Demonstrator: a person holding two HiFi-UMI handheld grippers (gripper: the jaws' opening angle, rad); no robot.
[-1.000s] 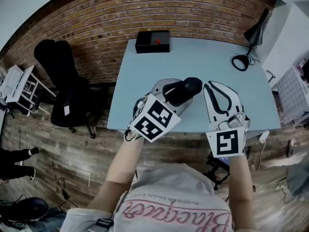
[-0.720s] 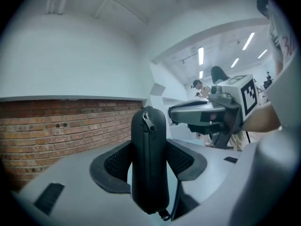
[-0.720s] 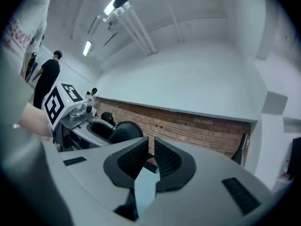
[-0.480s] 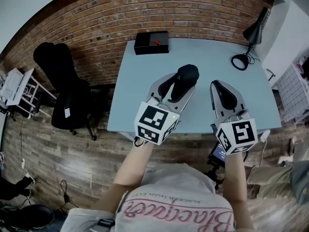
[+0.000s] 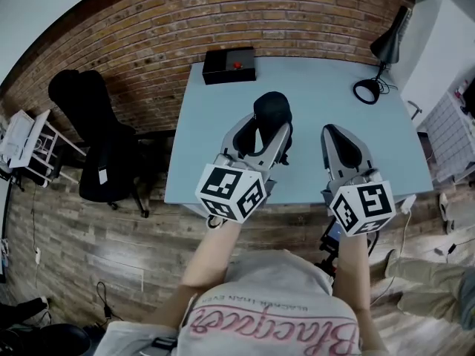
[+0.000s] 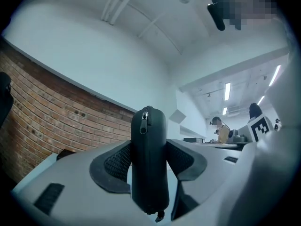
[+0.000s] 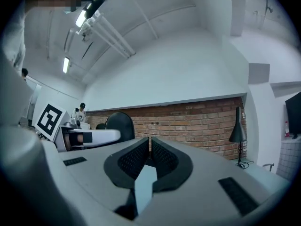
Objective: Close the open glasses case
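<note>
Above the worktop [image 5: 319,87], gripping glasses case [image 5: 272,111] in left gripper [image 5: 267,141], long axis pointing far, with right gripper [image 5: 335,133] pinched empty alongside

Black glasses case [image 6: 149,164] among greys and pale blue.
The case is matt black, zip included. The left gripper [image 5: 271,128] and right gripper [image 5: 339,136] are light grey with black dimpled pads [image 6: 115,166], and their cubes [image 5: 230,191] bear black-and-white square markers. The surface [image 5: 319,87] is pale blue, with a black box [image 5: 228,67] with a red button and a black lamp [image 5: 386,44]. The brick wall [image 5: 148,28] is red-brown and the floor [image 5: 89,236] is grey-brown wood grain.
</note>
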